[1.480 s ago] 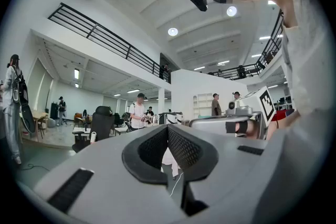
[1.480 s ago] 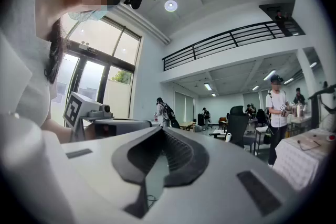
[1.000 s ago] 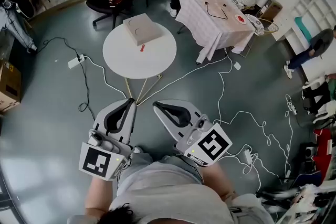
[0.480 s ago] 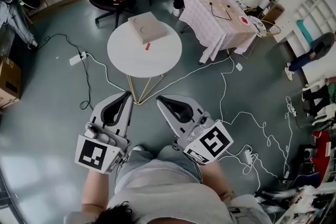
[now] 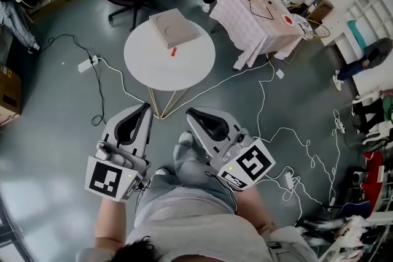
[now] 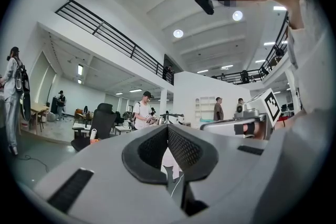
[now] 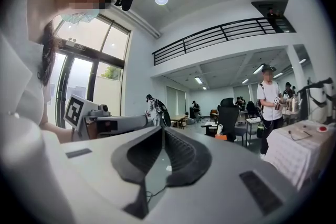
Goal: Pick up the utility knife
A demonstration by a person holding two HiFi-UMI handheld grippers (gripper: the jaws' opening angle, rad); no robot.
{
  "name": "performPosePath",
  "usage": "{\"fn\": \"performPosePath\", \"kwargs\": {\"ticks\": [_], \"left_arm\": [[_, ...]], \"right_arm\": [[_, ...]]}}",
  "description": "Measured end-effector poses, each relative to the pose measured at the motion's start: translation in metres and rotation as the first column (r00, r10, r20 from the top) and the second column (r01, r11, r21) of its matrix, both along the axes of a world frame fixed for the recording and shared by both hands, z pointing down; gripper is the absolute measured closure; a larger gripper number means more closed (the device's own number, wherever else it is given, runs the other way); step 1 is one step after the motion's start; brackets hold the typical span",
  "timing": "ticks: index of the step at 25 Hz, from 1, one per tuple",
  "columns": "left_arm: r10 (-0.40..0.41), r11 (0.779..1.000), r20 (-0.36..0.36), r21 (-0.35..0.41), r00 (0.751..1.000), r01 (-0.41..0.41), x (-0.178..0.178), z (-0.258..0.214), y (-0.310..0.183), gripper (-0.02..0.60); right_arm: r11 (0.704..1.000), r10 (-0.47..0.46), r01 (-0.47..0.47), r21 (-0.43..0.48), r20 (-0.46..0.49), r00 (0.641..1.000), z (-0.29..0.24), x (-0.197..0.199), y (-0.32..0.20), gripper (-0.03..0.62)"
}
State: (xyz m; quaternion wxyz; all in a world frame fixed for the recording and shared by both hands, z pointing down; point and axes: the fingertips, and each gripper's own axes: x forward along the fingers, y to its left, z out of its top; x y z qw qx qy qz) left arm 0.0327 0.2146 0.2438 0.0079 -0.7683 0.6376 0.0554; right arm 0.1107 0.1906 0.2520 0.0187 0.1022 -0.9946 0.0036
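While both grippers hang low in front of the person, well short of the round white surface (image 5: 191,73), nothing is in hand: left gripper (image 5: 146,107) jaws closed tip to tip on nothing, likewise in its own view (image 6: 168,128); right gripper (image 5: 191,113) the same, tips together and empty (image 7: 160,129). A small red object (image 5: 174,51), probably the utility knife, lies flat near the centre of the surface, just beside the near corner of a tan box (image 5: 174,27) that sits toward the far edge. Risks, as a judgement: white cables (image 5: 120,84) run across the floor past the yellow legs (image 5: 163,105), so a step forward could snag one. The jaws need to part before contact, or they will push the knife. Thin and flat on a smooth top, it may skid toward the box or slip out of a shallow pinch. Room: the near half of the surface is bare, and the left and right edges are free. The box blocks the far side, so approach from the near edge. The draped table (image 5: 258,15) stands well apart, right.
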Motion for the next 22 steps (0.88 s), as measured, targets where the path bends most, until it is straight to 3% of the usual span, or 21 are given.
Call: {"fn": "performPosePath", "kwargs": {"ticks": [22], "left_arm": [[-0.075,0.997,0.008,-0.014,0.997,0.075,-0.044,-0.005,-0.168,0.572]], "right_arm": [[0.991,-0.129,0.129,-0.047,0.002,0.992,0.001,-0.062,-0.176,0.582]]}}
